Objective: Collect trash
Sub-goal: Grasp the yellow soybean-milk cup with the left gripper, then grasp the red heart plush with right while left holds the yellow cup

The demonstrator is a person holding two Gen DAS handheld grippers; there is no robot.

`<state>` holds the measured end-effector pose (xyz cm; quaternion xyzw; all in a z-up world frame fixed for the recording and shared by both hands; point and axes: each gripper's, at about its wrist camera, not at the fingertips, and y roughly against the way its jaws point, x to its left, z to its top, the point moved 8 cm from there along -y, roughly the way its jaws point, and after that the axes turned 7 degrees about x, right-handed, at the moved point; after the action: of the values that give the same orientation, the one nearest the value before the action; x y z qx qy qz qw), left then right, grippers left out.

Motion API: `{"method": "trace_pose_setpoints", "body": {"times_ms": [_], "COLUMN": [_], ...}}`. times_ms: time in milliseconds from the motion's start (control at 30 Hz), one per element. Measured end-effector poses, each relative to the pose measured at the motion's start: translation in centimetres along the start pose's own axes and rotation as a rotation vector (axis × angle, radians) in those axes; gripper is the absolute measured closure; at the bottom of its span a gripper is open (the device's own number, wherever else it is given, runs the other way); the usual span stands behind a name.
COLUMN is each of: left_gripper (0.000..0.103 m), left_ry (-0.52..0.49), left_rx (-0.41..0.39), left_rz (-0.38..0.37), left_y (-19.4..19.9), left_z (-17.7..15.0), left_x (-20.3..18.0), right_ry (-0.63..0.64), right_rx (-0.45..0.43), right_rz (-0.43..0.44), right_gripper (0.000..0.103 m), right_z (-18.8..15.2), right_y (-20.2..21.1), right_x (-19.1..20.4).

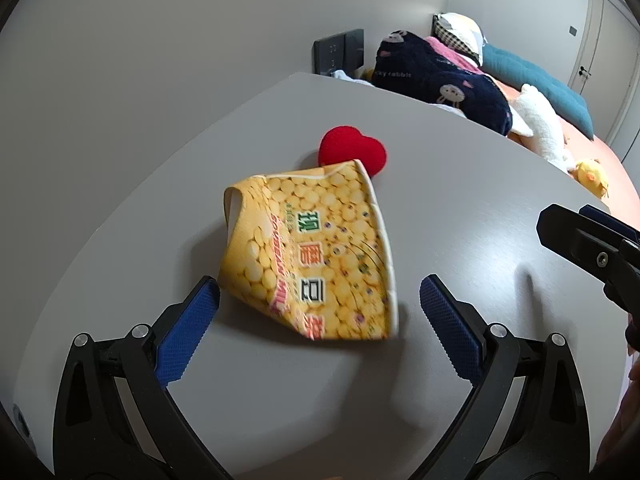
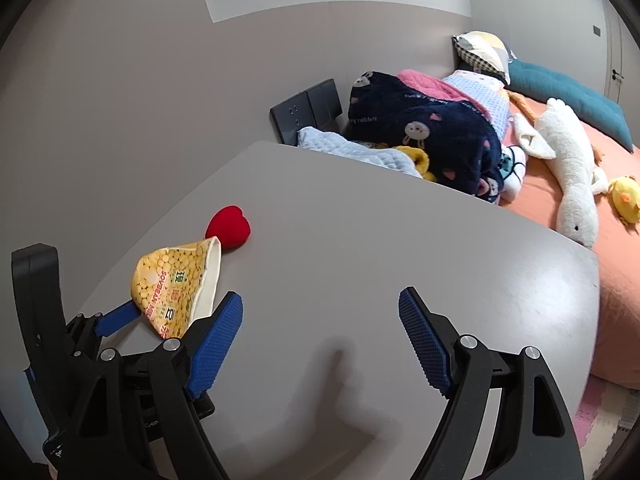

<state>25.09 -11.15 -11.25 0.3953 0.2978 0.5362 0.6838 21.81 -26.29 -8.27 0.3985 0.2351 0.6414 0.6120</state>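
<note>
On my left, the left gripper stands wide open around the crushed yellow paper cup, which lies on its side on the grey table, its pads not pressing it. Just behind the cup sits a red heart. My right gripper hangs open and empty over bare table.
</note>
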Motion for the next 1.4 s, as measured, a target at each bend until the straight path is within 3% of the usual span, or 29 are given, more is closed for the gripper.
{"method": "trace_pose_setpoints", "body": {"times_ms": [233, 367, 433, 1000, 1300, 1333, 1400], "left_gripper": [0.006, 0.007, 0.021, 0.024, 0.024, 0.024, 0.024], "left_ry": [-0.051, -0.076, -0.076, 0.102, 0.141, 0.141, 0.141], "left_rx": [-0.027, 0.000, 0.005, -0.026, -0.030, -0.029, -0.030], "left_rz": [0.040, 0.027, 0.025, 0.132, 0.131, 0.129, 0.129], "left_y": [-0.2, -1.0, -1.2, -0.2, 0.0, -0.1, -0.1], "left_z": [1.3, 1.6, 1.8, 2.7, 3.0, 3.0, 3.1], "left_x": [0.5, 0.5, 0.8, 8.8, 10.1, 10.1, 9.9], "right_ry": [0.010, 0.019, 0.019, 0.065, 0.077, 0.085, 0.119], "right_rx": [0.017, 0.022, 0.027, 0.089, 0.126, 0.125, 0.125], "right_rz": [0.010, 0.007, 0.008, 0.033, 0.011, 0.004, -0.011], "right_gripper": [0.022, 0.022, 0.022, 0.022, 0.022, 0.024, 0.048], "right_z": [0.7, 1.1, 1.4, 4.6, 6.3, 6.4, 6.4], "right_y": [-1.8, -2.5, -3.0, -8.3, -11.3, -11.4, -11.5], "right_x": [1.2, 1.7, 1.9, 6.6, 7.9, 8.0, 8.5]}}
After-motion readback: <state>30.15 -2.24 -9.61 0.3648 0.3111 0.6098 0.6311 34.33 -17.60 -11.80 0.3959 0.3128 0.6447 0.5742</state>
